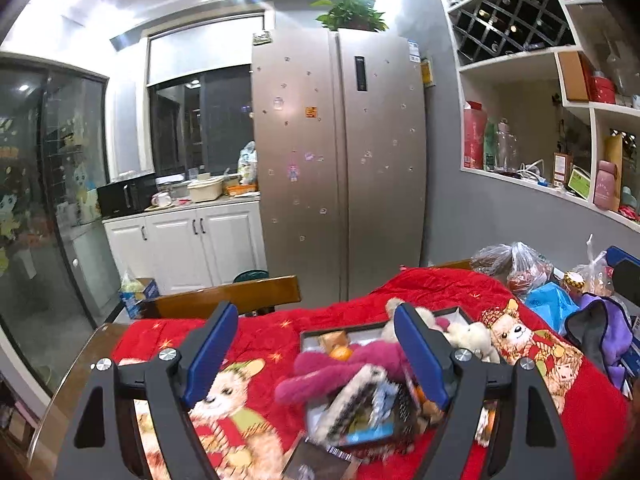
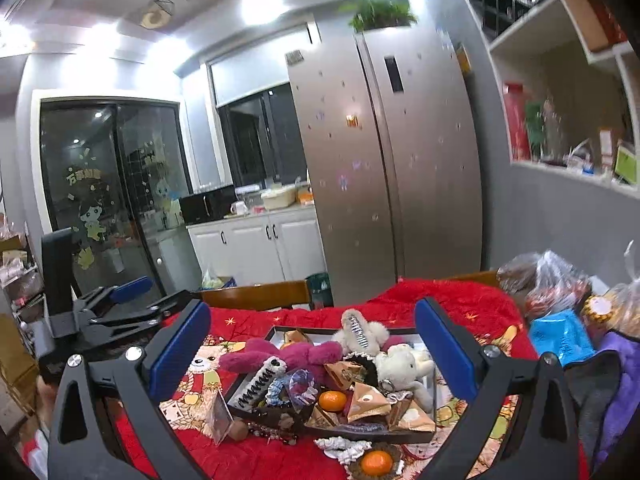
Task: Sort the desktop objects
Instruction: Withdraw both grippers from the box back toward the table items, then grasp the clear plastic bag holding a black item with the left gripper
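Both grippers spread wide over a heaped tray, nothing held.

At far left in the right wrist view, left gripper (image 2: 132, 300) raised off the red cloth (image 2: 260, 456), blue pads apart and empty. Next, just ahead and below, the shallow dark tray (image 2: 280, 330) piled with a magenta plush (image 2: 296, 354), a white plush (image 2: 402, 364), gold wrapped packets (image 2: 370, 400) and an orange (image 2: 333, 400), with a second orange (image 2: 376, 462) outside the front rim on the cloth. Right gripper (image 2: 316, 344) centred over that pile, jaws wide and empty, so probably the nearer one. Magenta plush lying crosswise to the fingers, likely needing a turn of the wrist. From the left wrist, left gripper (image 1: 320, 350) open too, tray (image 1: 448, 312) off to its right.
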Tool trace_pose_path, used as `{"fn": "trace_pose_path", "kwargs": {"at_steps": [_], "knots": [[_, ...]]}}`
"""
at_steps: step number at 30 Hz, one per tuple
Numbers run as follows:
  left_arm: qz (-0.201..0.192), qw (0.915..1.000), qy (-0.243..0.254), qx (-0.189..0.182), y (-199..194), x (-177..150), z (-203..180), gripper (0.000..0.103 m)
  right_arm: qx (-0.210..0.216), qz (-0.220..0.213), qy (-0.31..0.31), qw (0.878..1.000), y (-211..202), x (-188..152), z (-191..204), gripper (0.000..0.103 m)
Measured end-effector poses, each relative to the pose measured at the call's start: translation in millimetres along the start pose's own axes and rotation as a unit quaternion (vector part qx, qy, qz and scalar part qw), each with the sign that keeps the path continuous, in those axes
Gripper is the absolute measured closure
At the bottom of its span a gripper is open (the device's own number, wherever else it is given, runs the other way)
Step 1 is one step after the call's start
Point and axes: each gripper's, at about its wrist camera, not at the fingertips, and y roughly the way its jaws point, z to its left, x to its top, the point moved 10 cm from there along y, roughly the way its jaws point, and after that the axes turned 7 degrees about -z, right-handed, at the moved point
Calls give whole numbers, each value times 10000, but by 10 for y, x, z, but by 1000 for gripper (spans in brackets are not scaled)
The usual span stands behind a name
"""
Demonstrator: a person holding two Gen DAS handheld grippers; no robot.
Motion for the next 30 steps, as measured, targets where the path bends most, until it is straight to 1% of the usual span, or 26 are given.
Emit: {"fn": "trace_pose_path", "kwargs": {"at_steps": [2,4,7,8,10,11,13,14,15,17,20,23,25,27,30], "knots": [[80,10000,15,41,-72,-126,77,21,-36,-27,-23,10000,-95,-88,25,0],[233,9996,40,127,-124,-315,157,20,-43,21,11,10000,-146,-248,37,0],[483,9988,-18,104,-142,-716,181,20,-164,139,26,9998,-163,-558,-14,0],[613,9980,-54,102,-118,-875,177,20,-213,184,55,9996,-157,-673,-50,0],[1020,9947,-25,112,3,-1192,133,20,-361,257,262,9987,-135,-958,-179,0],[1142,9934,29,134,70,-1315,97,20,-469,420,373,9973,-100,-1131,-256,0],[1356,9904,126,234,181,-1528,40,21,-621,855,380,9937,15,-1452,-397,0],[1463,9889,139,216,222,-1625,-12,20,-797,1029,334,9909,61,-1569,-482,0],[1575,9873,125,134,251,-1732,-71,20,-913,1161,324,9885,99,-1668,-561,0],[1738,9847,123,-72,275,-1916,-173,20,-982,1335,478,9850,161,-1811,-693,0],[1817,9827,319,-127,339,-2055,-304,20,-988,1630,751,9788,235,-2013,-835,0],[1885,9807,516,-89,381,-2140,-333,20,-1034,1811,647,9759,301,-2148,-851,0],[1902,9803,526,-61,404,-2162,-314,20,-1015,1996,546,9731,373,-2254,-816,0],[1954,9794,505,-32,436,-2183,-277,20,-906,2082,573,9722,433,-2293,-776,0],[2056,9775,475,-9,481,-2236,-219,20,-1005,2221,604,9680,533,-2336,-833,0]]}}
